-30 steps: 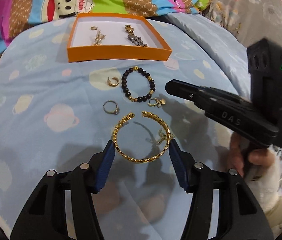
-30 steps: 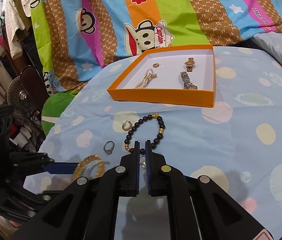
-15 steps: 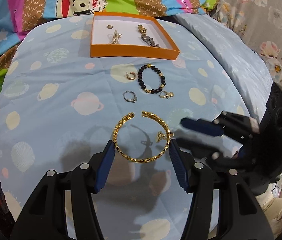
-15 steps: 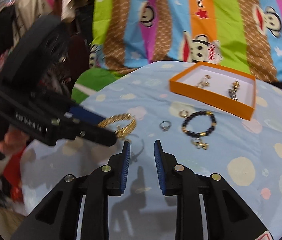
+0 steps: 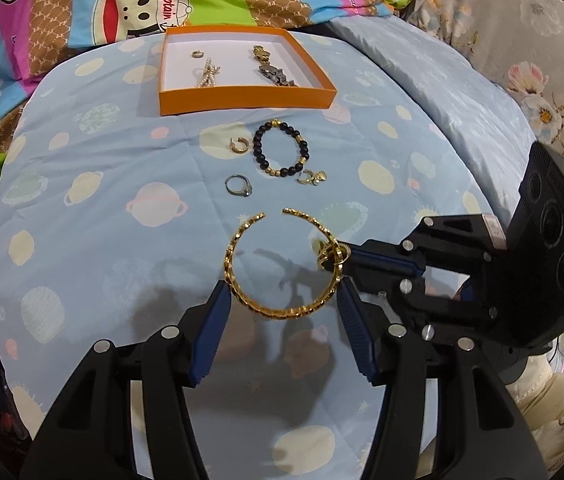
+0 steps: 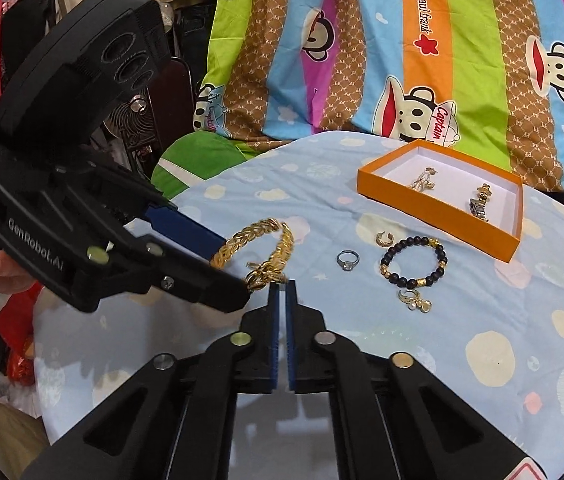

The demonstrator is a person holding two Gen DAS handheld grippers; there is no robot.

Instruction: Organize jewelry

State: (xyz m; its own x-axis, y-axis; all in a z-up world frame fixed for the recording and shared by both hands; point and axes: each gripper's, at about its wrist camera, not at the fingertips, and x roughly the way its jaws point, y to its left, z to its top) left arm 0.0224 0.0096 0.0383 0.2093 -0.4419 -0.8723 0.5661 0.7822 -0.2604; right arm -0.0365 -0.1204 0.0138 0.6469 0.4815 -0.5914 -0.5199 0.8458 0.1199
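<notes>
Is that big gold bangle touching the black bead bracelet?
Apart. In the left wrist view, bare blue bedsheet shows between the gold bangle and the black bead bracelet; the right wrist view shows the same gap.

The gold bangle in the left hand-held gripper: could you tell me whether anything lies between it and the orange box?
Yes: on the bedspread between the gold bangle and the orange box lie a ring, a bead bracelet and two earrings.

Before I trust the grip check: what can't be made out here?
- Whether the shut right tongs pinch the small gold ring hooked on the gold chain bangle: tips overlap it, left wrist view.
- Small pieces in the orange cardboard box: too small, both views.
- Left tongs' pad contact: bangle edges hide it.
</notes>
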